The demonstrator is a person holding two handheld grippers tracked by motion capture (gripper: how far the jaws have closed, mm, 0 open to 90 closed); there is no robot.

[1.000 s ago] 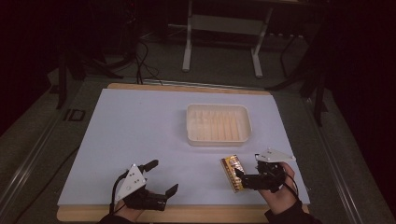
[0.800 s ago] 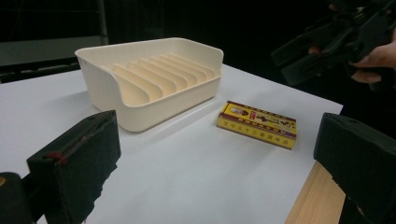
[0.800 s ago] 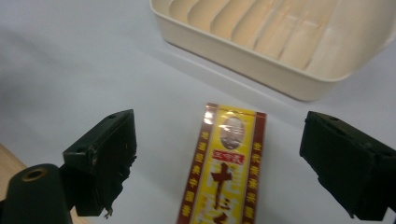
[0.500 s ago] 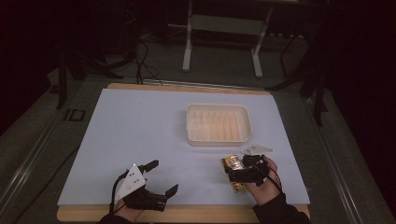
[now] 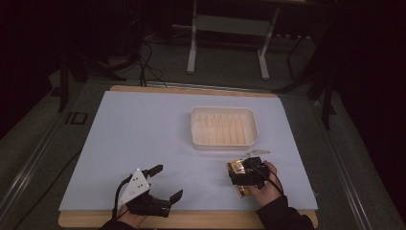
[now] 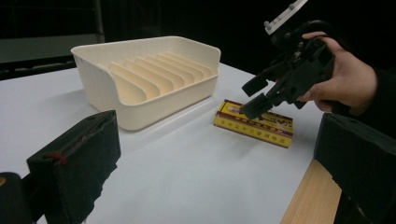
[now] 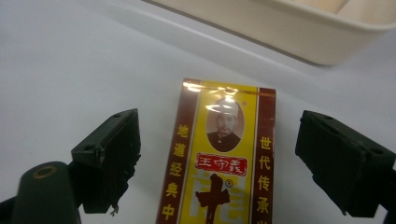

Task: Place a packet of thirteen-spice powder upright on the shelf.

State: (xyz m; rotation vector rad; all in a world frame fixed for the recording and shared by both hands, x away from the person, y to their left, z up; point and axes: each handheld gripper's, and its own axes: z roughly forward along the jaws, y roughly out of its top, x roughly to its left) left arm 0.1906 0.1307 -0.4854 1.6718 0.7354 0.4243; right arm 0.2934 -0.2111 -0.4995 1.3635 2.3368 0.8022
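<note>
White sheeting covers the surface point(image 5: 143, 139), with a wooden edge showing along the near side and a dark room with cables and a metal stand beyond it.

Nearest the person, at about 7 o'clock on the surface, the left hand-held gripper point(image 5: 165, 182) rests idle, its jaws spread wide with nothing between them. At about 5 o'clock, the right hand-held gripper point(image 5: 242, 167) hangs over a flat yellow-and-maroon box point(image 5: 238, 178) printed with Chinese characters and a small portrait. The box point(image 7: 219, 158) lies flat on the sheet, label up. In the right gripper view the two black jaws stand apart on either side of its long edges, not yet touching it; the left gripper view shows that gripper point(image 6: 256, 95) tilted down with its tips just above the box point(image 6: 254, 122).

Farther off, toward 1 o'clock, sits a cream plastic rack tray point(image 5: 196, 129) with upright dividers, its slots unfilled, just beyond the box.

The step in hand looks like the approach for a pick: the jaws are lined up but have not closed. The next move likely calls for lowering until the pads bracket the thin sides, then closing squarely; a flat box offers little edge, so a shallow grip could slip.
</note>
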